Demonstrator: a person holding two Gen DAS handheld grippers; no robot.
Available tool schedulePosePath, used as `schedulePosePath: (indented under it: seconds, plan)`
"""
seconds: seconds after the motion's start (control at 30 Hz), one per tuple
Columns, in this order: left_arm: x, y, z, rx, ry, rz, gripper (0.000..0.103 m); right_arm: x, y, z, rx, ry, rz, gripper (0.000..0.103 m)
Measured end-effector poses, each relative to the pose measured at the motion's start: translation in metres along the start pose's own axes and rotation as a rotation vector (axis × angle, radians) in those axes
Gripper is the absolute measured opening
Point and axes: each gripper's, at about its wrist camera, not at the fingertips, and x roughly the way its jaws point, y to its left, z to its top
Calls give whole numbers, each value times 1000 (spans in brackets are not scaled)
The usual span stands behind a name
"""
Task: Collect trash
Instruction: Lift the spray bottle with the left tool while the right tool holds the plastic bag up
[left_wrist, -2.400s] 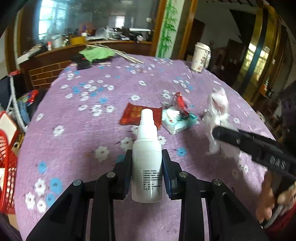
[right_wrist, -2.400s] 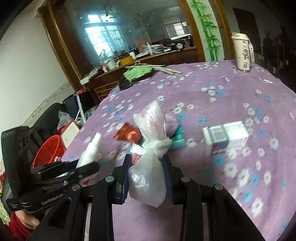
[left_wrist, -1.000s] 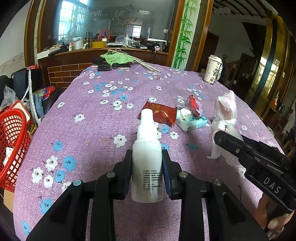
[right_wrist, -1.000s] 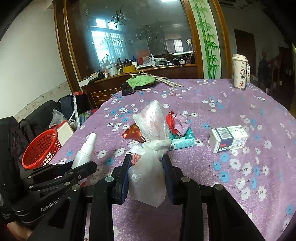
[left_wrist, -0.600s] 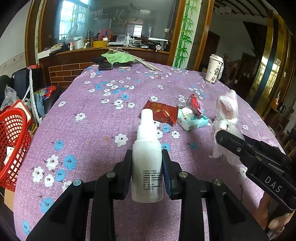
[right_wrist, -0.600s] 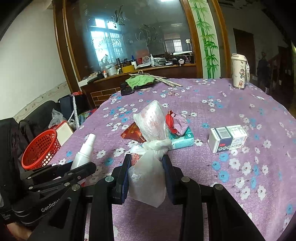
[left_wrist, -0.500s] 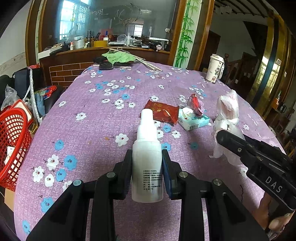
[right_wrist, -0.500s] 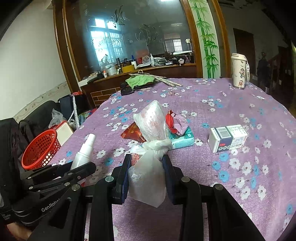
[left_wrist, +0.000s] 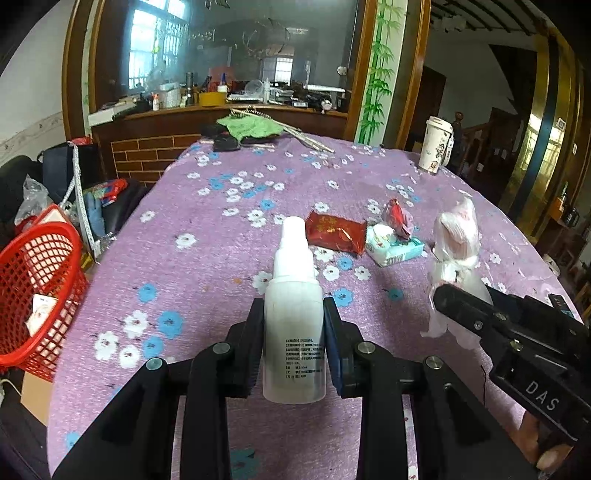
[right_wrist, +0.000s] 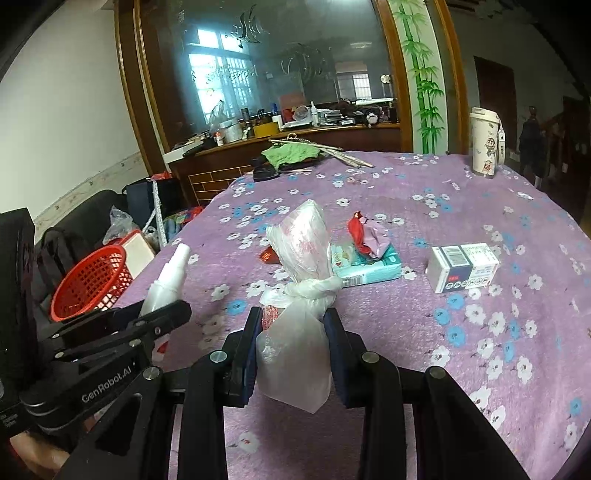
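My left gripper (left_wrist: 293, 325) is shut on a white spray bottle (left_wrist: 294, 314), held upright above the purple flowered tablecloth (left_wrist: 207, 258). My right gripper (right_wrist: 293, 332) is shut on a knotted white plastic bag (right_wrist: 301, 291), also held above the table. The bag shows at the right in the left wrist view (left_wrist: 456, 254); the bottle shows at the left in the right wrist view (right_wrist: 166, 280). On the table lie a red wrapper (left_wrist: 334, 232), a teal tissue pack (right_wrist: 365, 266) with a crumpled red and pink wrapper (right_wrist: 365, 236) on it, and a small white box (right_wrist: 463, 266).
A red mesh basket (left_wrist: 33, 288) stands off the table's left edge, low down. A paper cup (right_wrist: 484, 147) stands at the far right of the table. A green cloth (left_wrist: 251, 127), sticks and dark items lie at the far edge by a wooden counter.
Both grippers have drawn back and risen a little since 2.4 s ago, widening the view of the table. Over the last second almost nothing has moved.
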Motion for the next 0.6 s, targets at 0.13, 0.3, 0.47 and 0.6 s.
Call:
schedulePosePath:
  seconds: [0.13,0.3,0.47,0.6]
  plan:
    - [-6,5,0,-1,-9,13,29,-4,3,1,7,12,18,35]
    - [-11,13,-1,-12,-14,20,29,-5,11,2,-5,17,24,35]
    - [-16,22,-1,-23,-26,28,29,-3,18,3,-18,21,31,36]
    - [-20,29,0,-36,-34,37,29,-1,21,4,-20,30,36,36]
